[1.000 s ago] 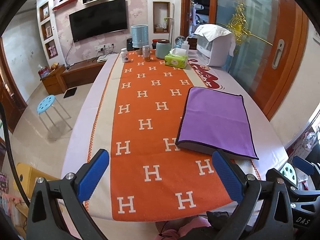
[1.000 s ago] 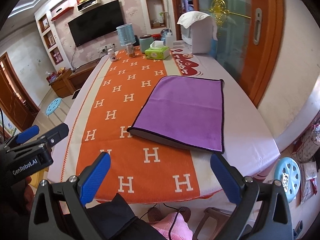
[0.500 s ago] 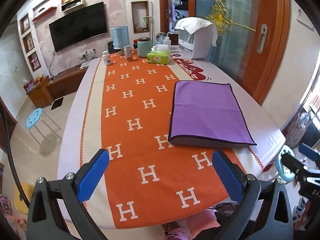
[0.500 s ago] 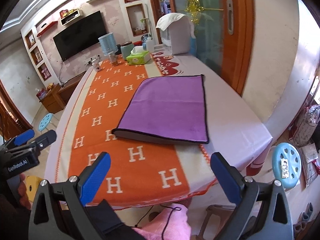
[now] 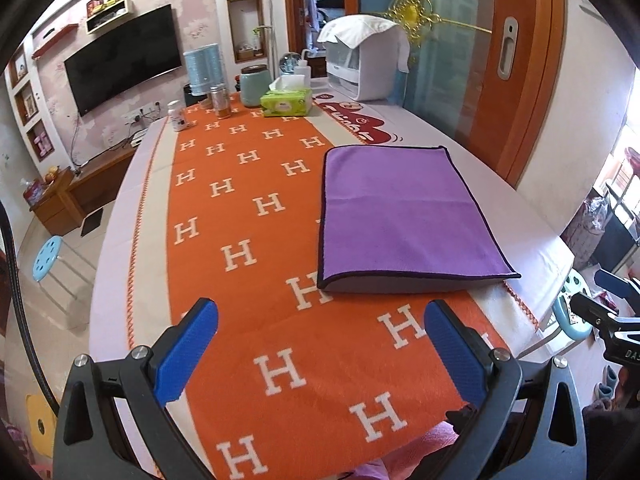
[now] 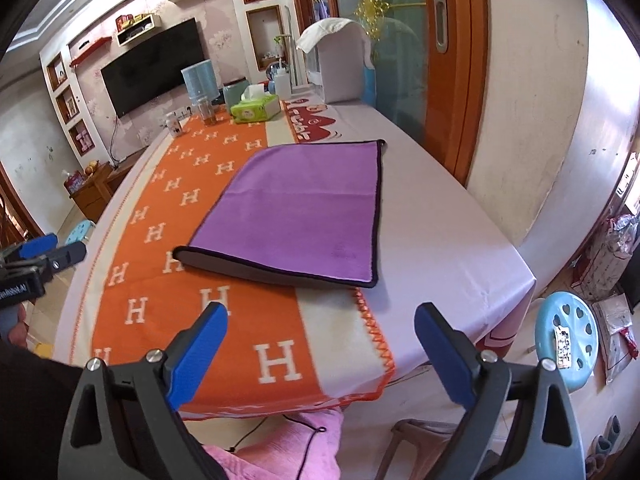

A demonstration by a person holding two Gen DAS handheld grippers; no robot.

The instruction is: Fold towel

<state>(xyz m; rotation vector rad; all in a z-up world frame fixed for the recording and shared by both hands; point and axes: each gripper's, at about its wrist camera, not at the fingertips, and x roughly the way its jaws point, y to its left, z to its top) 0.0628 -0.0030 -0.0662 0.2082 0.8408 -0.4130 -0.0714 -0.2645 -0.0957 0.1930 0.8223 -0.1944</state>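
The purple towel [image 5: 404, 216] is seen lying folded on the table [image 6: 440, 216], partly over the orange runner [image 5: 248, 240]; the left gripper [image 5: 320, 344] and right gripper [image 6: 320, 340] are held wide open, empty, short of it

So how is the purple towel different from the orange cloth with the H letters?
The purple towel is plain, while the orange cloth has white H letters all over. The towel is much smaller and lies on top of the cloth, partly over its edge. The towel's near edge shows a grey underside; the cloth shows none. Both lie flat on the table.
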